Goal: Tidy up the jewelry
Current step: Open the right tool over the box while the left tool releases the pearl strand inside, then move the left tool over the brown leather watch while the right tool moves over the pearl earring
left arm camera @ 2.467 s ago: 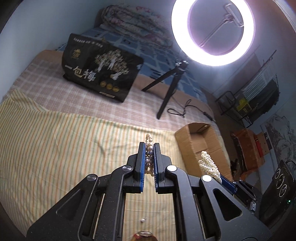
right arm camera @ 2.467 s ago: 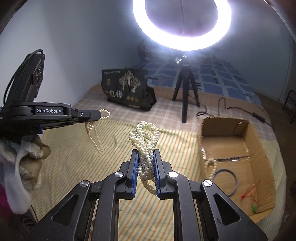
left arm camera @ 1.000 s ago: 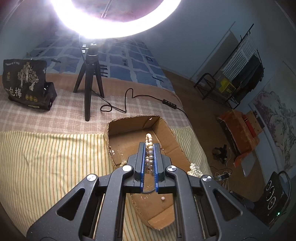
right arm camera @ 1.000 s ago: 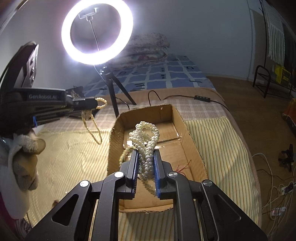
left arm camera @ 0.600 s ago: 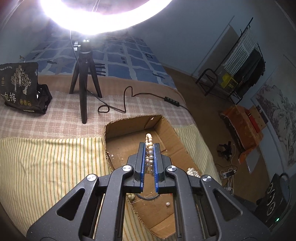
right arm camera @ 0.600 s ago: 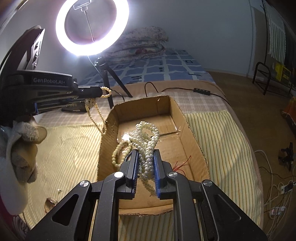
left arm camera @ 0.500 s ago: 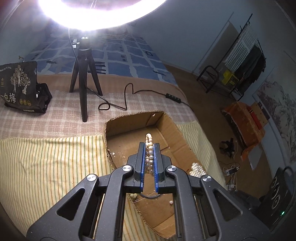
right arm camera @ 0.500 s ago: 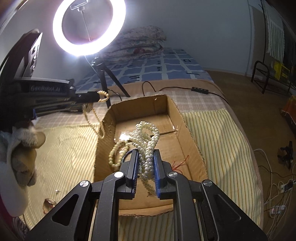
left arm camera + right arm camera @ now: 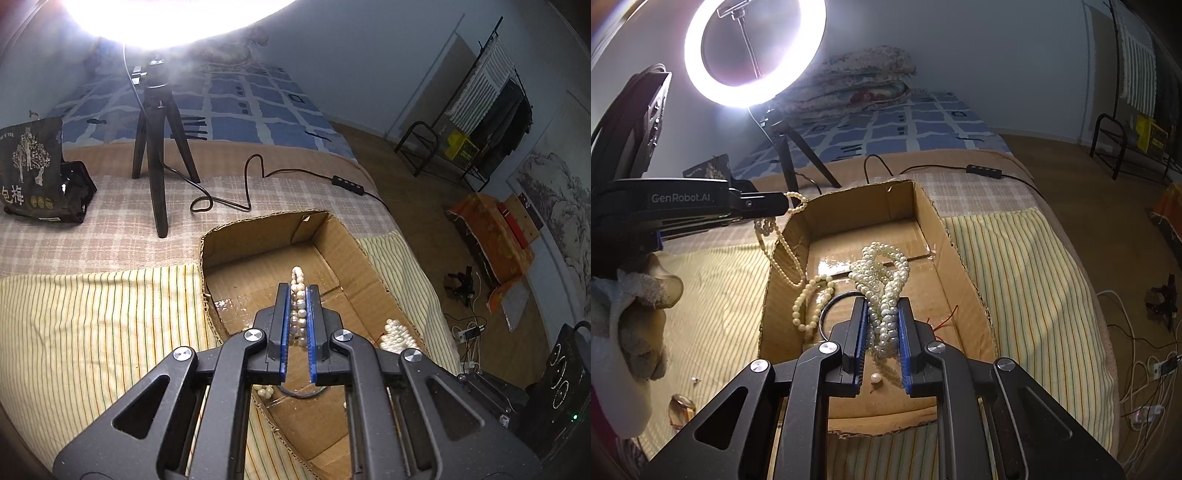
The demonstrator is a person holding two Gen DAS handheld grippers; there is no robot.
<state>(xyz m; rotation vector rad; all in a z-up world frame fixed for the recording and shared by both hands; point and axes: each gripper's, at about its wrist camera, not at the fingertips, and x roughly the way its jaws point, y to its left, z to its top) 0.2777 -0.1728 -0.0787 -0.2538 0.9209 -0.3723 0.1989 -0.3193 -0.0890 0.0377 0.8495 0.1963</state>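
Note:
An open cardboard box (image 9: pixel 258 226) (image 9: pixel 925 206) lies on the striped cloth. My left gripper (image 9: pixel 297 295) hovers over it, shut on a thin pearl strand (image 9: pixel 298 284). In the right wrist view that left gripper (image 9: pixel 783 208) reaches in from the left, and its strand (image 9: pixel 775 247) dangles over the box's left wall. My right gripper (image 9: pixel 883 310) is low over the box floor with a thick bundle of pearl necklaces (image 9: pixel 882 273) between its pads; its jaws are opening and the pads still touch the bundle. A pearl bracelet (image 9: pixel 809 306) and a dark bangle (image 9: pixel 831 306) lie inside.
A ring light's tripod (image 9: pixel 155 147) and its cable (image 9: pixel 258 184) stand behind the box, with a black bag (image 9: pixel 33 177) at far left. A gloved hand (image 9: pixel 631 314) holds the left gripper. A loose pearl stud (image 9: pixel 875 378) lies in the box. The bed edge drops off at right.
Both grippers swung from over the striped cloth to over the box, then sank slightly toward it. The right pads now stand a little wider around the bundle.

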